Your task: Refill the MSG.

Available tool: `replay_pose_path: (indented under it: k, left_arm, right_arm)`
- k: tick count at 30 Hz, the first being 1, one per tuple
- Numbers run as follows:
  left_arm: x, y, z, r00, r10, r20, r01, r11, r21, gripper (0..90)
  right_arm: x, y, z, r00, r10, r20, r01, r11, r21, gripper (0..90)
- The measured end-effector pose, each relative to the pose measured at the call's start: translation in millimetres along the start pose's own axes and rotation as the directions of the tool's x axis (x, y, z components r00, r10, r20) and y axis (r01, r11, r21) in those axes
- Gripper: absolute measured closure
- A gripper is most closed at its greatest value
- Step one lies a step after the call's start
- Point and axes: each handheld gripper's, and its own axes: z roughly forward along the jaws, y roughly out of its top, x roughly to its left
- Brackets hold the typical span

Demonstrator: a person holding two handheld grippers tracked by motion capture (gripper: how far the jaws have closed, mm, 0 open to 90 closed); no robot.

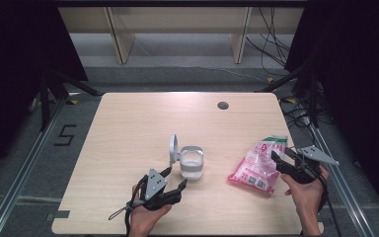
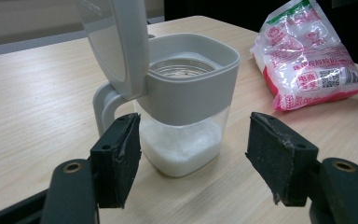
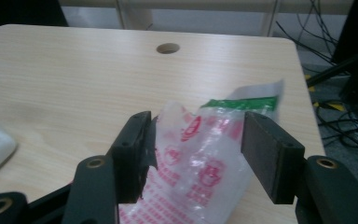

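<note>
Left fingers (image 2: 193, 158) apart before lidded jar (image 2: 186, 107); right fingers (image 3: 196, 154) released around bag (image 3: 205, 154).

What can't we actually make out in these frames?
- Print on the pink bag: too small in the high view, blurred in the right gripper view.
- Whether the right hand-held gripper pads press the bag: left pad edge meets the film, contact on the right pad unclear.
- Bag's lower end: cut off by the bottom edge of the right gripper view.
- Container far side: hidden by its raised lid, itself cut by the top edge of the left gripper view.
</note>
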Motion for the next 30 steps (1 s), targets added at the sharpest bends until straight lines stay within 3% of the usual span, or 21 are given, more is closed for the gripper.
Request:
replay_pose_path:
  k: [1, 2, 3, 4, 6, 7, 8, 10, 11, 12, 14, 15, 17, 18, 19, 21, 22, 23, 25, 26, 30]
  left_arm:
    - [0.7, 0.1, -0.2, 1.0, 0.001, -0.001, -0.001, 1.0, 0.0, 34.0]
    - [1.5, 0.4, -0.3, 1.0, -0.003, -0.005, 0.003, 1.0, -0.003, 34.0]
    - [2.0, 0.6, -0.4, 1.0, -0.006, -0.006, 0.006, 1.0, -0.005, 34.0]
    - [3.2, 1.0, -0.7, 1.0, 0.0, -0.007, 0.0, 1.0, -0.002, 34.0]
    - [5.8, 1.1, -0.5, 0.9999, -0.005, -0.011, 0.005, 0.9999, -0.01, 34.0]
    - [6.8, 1.3, -0.4, 0.9999, -0.004, -0.01, 0.004, 0.9999, -0.01, 34.0]
    - [8.5, 1.8, -1.0, 0.9998, -0.001, -0.018, 0.001, 1.0, -0.008, 34.0]
    - [10.8, 2.7, -2.0, 0.9996, 0.017, -0.023, -0.017, 0.9999, -0.004, 33.9]
    - [12.6, 2.6, -2.8, 0.9995, -0.008, -0.029, 0.007, 0.9999, -0.011, 33.9]
    - [14.2, 3.3, -4.2, 0.9992, -0.005, -0.039, 0.005, 1.0, -0.008, 33.9]
    - [16.0, 3.5, -4.9, 0.9991, -0.014, -0.039, 0.014, 0.9998, -0.013, 34.0]
    - [17.6, 3.9, -5.6, 0.999, -0.009, -0.043, 0.009, 0.9998, -0.017, 34.0]
    - [19.9, 4.3, -6.3, 0.9989, -0.018, -0.044, 0.017, 0.9996, -0.02, 34.2]
    - [21.0, 5.0, -7.7, 0.9984, -0.015, -0.055, 0.014, 0.9998, -0.015, 34.6]
    - [23.2, 5.8, -8.3, 0.9986, 0.008, -0.053, -0.009, 0.9998, -0.017, 35.1]
    - [24.3, 6.1, -9.1, 0.9979, -0.02, -0.061, 0.019, 0.9996, -0.022, 35.6]
    - [26.8, 7.2, -10.3, 0.998, -0.001, -0.064, 0.0, 0.9998, -0.019, 36.0]
    - [27.4, 7.1, -10.2, 0.9977, -0.014, -0.066, 0.012, 0.9996, -0.024, 36.2]
    - [31.3, 8.1, -12.4, 0.9974, 0.004, -0.073, -0.006, 0.9997, -0.022, 38.2]
    - [31.9, 7.6, -12.5, 0.997, -0.018, -0.075, 0.016, 0.9995, -0.026, 39.1]
    - [41.3, 7.5, -15.6, 0.9954, 0.01, -0.095, -0.012, 0.9997, -0.019, 42.3]
  right_arm:
    - [0.8, 0.1, 0.5, 0.9991, -0.038, -0.019, 0.038, 0.999, 0.001, 44.2]
    - [6.1, -0.1, -1.3, 0.9998, -0.004, -0.021, 0.004, 1.0, 0.013, 44.2]
    - [7.6, -0.7, -0.8, 0.9985, -0.043, -0.033, 0.043, 0.999, 0.004, 44.2]
    - [12.4, -1.8, -0.6, 0.9991, -0.013, -0.042, 0.013, 1.0, -0.002, 44.2]
    - [19.2, -3.5, -1.5, 0.9979, -0.026, -0.06, 0.027, 0.999, 0.024, 44.1]
    - [19.8, -5.2, 1.2, 0.9945, -0.07, -0.079, 0.07, 0.997, 0.008, 44.0]
    - [24.4, -5.9, -1.2, 0.9955, -0.038, -0.087, 0.041, 0.999, 0.03, 43.9]
    - [28.6, -7.8, -1.4, 0.9924, -0.067, -0.103, 0.069, 0.997, 0.024, 43.3]
    - [29.6, -8.7, -0.9, 0.9896, -0.094, -0.109, 0.097, 0.995, 0.017, 43.1]
    - [33.4, -9.1, -2.6, 0.9876, -0.079, -0.136, 0.083, 0.996, 0.025, 42.8]
    - [36.9, -10.7, -3.7, 0.9847, -0.099, -0.143, 0.104, 0.994, 0.027, 42.4]
    - [40.9, -12.0, -5.5, 0.9862, -0.081, -0.144, 0.088, 0.995, 0.04, 42.3]
    - [41.2, -12.7, -6.4, 0.9806, -0.118, -0.157, 0.122, 0.992, 0.02, 42.0]
    - [43.6, -13.8, -7.8, 0.9833, -0.094, -0.156, 0.1, 0.995, 0.03, 41.8]
    - [42.0, -14.0, -8.4, 0.9787, -0.113, -0.171, 0.119, 0.993, 0.026, 41.7]
    - [45.0, -17.5, -9.9, 0.982, -0.091, -0.166, 0.098, 0.995, 0.035, 41.4]
    - [45.1, -18.3, -10.2, 0.9805, -0.099, -0.17, 0.106, 0.994, 0.036, 41.3]
    - [43.7, -19.7, -10.2, 0.9767, -0.115, -0.181, 0.126, 0.991, 0.051, 41.2]
    - [46.8, -23.3, -11.2, 0.9792, -0.096, -0.179, 0.109, 0.992, 0.064, 41.0]
    - [45.7, -24.5, -9.0, 0.9738, -0.123, -0.191, 0.132, 0.99, 0.038, 40.9]
    - [49.2, -28.4, -10.0, 0.9754, -0.113, -0.189, 0.127, 0.99, 0.063, 40.6]
